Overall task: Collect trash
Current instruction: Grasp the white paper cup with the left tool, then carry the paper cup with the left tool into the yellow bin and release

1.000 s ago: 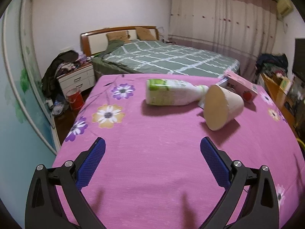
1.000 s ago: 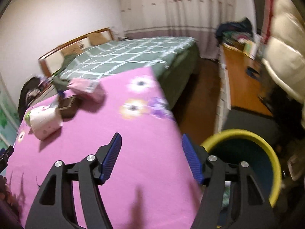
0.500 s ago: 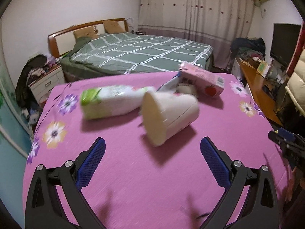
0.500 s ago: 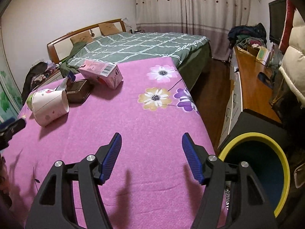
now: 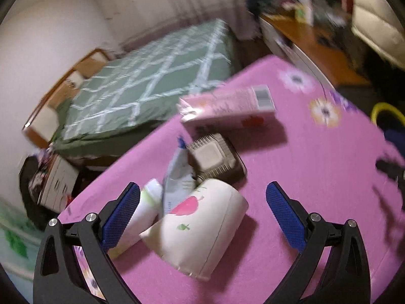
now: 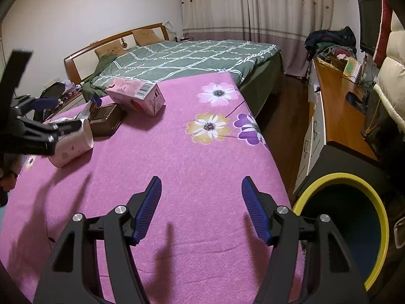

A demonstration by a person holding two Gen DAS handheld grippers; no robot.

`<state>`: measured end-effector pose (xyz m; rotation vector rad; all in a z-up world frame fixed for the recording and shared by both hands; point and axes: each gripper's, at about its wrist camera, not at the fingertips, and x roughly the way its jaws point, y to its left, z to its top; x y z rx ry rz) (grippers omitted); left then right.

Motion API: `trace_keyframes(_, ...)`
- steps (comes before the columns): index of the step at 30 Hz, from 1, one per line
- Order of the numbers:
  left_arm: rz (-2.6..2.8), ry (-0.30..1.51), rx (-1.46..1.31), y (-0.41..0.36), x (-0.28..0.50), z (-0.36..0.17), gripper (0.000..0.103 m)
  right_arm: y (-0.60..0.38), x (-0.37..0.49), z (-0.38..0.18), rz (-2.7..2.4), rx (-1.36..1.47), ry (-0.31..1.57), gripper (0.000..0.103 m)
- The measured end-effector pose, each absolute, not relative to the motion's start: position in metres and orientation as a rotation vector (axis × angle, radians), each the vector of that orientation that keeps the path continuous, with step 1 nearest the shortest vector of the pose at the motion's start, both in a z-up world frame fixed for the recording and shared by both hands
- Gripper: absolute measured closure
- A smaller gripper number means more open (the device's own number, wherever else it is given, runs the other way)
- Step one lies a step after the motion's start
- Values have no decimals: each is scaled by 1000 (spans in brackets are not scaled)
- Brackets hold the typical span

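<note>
Left gripper (image 5: 202,212) hangs with its jaws spread wide around a paper cup (image 5: 200,230) that lies on its side at 6 o'clock in the left wrist view, neither pad pressing on it yet, so nothing is grasped. Right gripper (image 6: 201,207) is likewise released and empty over bare cloth, with the yellow-rimmed bin (image 6: 374,228) at 4 o'clock beside it (off the table edge, on the floor). To take the cup well, I would judge that the jaws should settle level across its body, not its open mouth, and close gently, since thin paper walls will likely buckle and the taper could let it squirt out toward the wide end. A white bottle (image 5: 141,217) lies just beside the left pad at 8 o'clock and seems to touch the cup, so the pad should slip between them, or the bottle gets nudged along. Behind the cup, toward 12 o'clock, a crumpled wrapper (image 5: 177,174), a dark tray (image 5: 215,157) and a pink carton (image 5: 227,106) wait close together. All this rests on a pink cloth (image 6: 192,167) printed with flowers, soft enough that things may rock when pushed. Beyond it, at 11 o'clock, stands a bed (image 6: 182,58) with a green checked cover, curtains (image 6: 253,2) at 1 o'clock, and a cluttered wooden desk (image 6: 339,96) at 3 o'clock.
</note>
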<state>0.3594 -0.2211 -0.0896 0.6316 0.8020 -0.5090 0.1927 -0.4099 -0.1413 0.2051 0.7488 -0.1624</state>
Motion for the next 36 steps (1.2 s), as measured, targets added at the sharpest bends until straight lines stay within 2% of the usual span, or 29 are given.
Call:
trace_keyframes(12, -569, 928, 816, -206, 355, -137, 7, -411, 194, -144, -155, 211, 767, 40)
trace_keyframes(15, -581, 964, 755, -202, 358, -136, 21, -412, 193, -144, -155, 218, 769, 40)
trace_keyframes(23, -561, 957, 689, -196, 352, -129, 32, -414, 191, -144, -149, 227, 769, 40)
trace_keyframes(36, -552, 881, 619, -189, 283, -93, 33, -420, 172, -133, -144, 250, 749, 40)
